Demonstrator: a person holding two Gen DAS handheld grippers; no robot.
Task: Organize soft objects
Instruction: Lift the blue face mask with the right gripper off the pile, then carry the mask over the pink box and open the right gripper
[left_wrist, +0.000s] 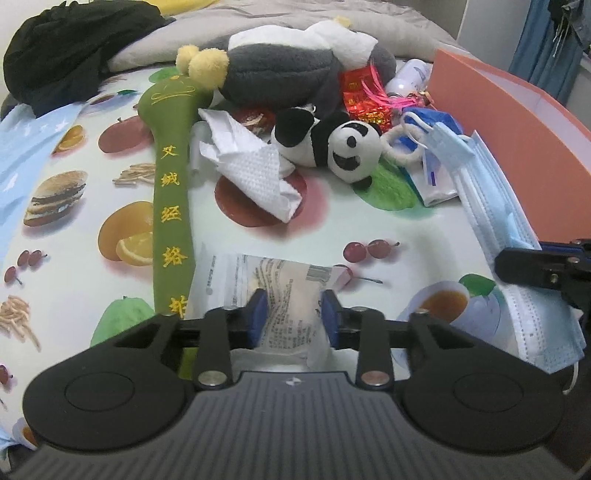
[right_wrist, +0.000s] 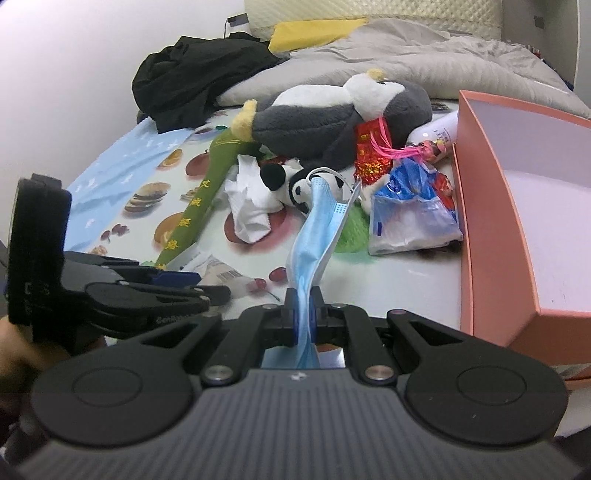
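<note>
My left gripper is shut on a clear plastic snack packet lying on the fruit-print cloth. My right gripper is shut on a blue face mask and holds it up off the bed; the mask also shows in the left wrist view. A small panda plush lies in the middle, next to a crumpled white tissue. A green padded stick lies to the left. A big grey and white plush bird lies behind.
An open pink box stands at the right. A plastic bag of tissues, red foil wrappers and a white bottle lie beside it. Black clothing and a grey duvet lie at the back.
</note>
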